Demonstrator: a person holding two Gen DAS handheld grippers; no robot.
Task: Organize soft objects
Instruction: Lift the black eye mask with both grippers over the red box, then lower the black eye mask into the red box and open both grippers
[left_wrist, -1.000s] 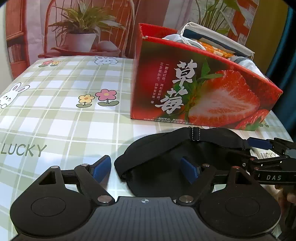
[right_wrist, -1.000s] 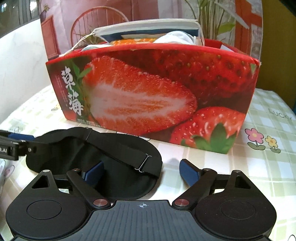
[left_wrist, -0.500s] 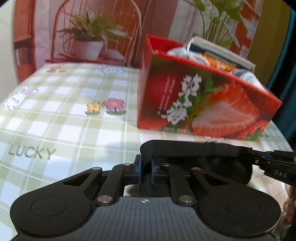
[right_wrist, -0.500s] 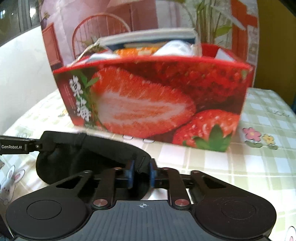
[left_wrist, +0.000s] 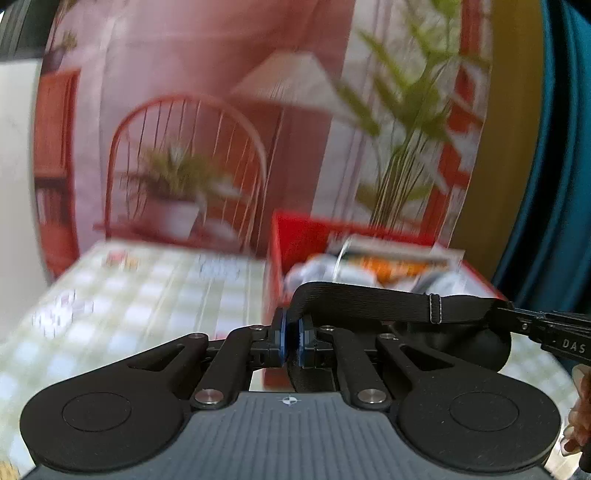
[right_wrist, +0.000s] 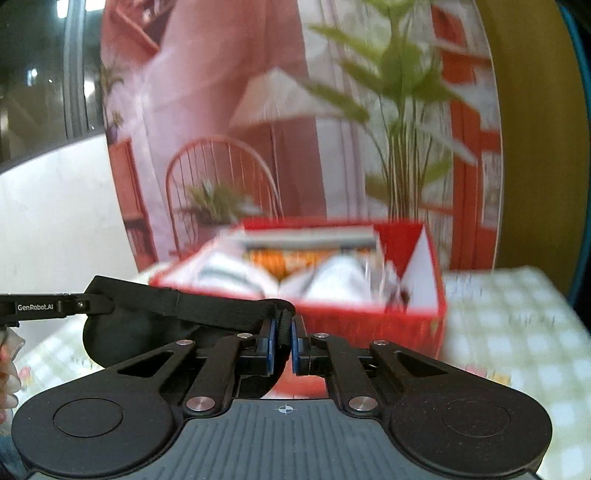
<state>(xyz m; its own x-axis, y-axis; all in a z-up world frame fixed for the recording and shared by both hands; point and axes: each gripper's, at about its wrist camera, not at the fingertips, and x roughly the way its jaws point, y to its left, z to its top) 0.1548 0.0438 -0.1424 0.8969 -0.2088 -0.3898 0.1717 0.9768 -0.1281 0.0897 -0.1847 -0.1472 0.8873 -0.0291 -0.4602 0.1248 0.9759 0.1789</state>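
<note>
Tongs both pinch nearly closed on the black fabric sleep mask (left_wrist: 373, 302): left gripper (left_wrist: 290, 341) at one end, right gripper (right_wrist: 282, 343) at the other, before the red cardboard box (right_wrist: 369, 325).

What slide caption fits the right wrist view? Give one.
Both tools hold the black eye mask aloft before the red box.

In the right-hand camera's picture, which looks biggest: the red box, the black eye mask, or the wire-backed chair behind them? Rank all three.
As they look in the right wrist view:
1. Red box, the widest.
2. Black eye mask, though it is nearer the camera and partly hidden by the jaws, so its look is inflated.
3. Chair, which is far back, so it looks small.
</note>
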